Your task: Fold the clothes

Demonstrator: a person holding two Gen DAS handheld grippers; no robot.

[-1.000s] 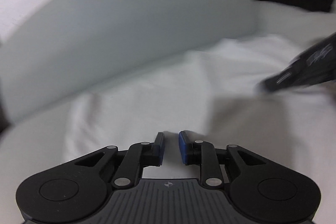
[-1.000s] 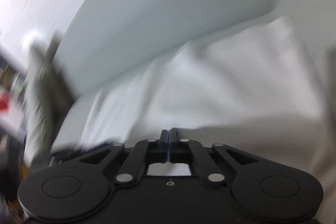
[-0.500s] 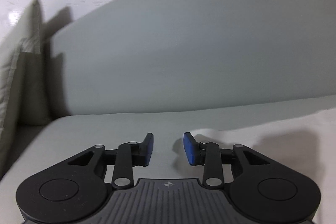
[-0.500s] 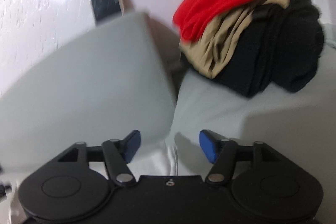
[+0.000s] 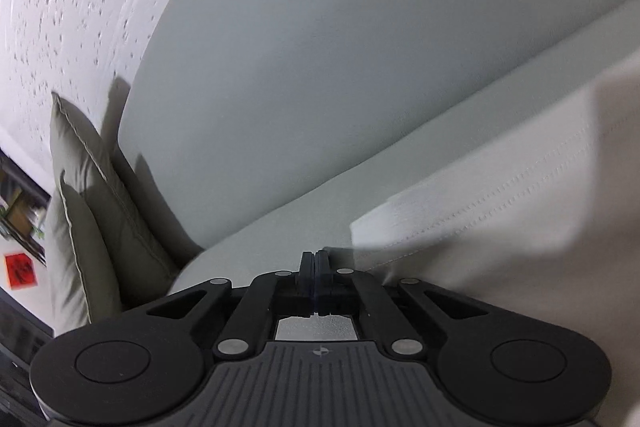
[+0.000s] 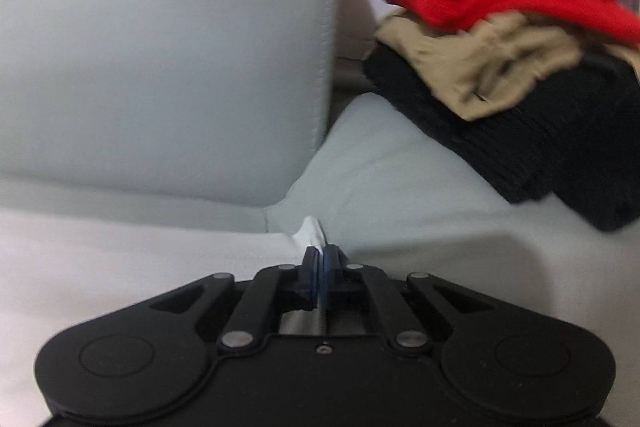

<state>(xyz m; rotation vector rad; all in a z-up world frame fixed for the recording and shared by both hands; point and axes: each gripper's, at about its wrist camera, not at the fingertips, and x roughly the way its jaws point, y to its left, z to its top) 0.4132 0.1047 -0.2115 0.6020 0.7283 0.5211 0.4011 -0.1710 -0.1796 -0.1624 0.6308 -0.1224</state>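
We've got both grippers clamped down. The right gripper [image 6: 321,259] pinches a corner of the white garment [image 6: 120,267], a tuft poking out just past its tips. The left gripper [image 5: 315,261] is pressed together too, hem just right of its fingers — can't tell if cloth is actually caught. Best bet: lift evenly, keep the edge taut. It's all on a pale grey sofa [image 6: 400,187], clothes pile [image 6: 500,67] ahead-right, cushions [image 5: 92,195] off left.
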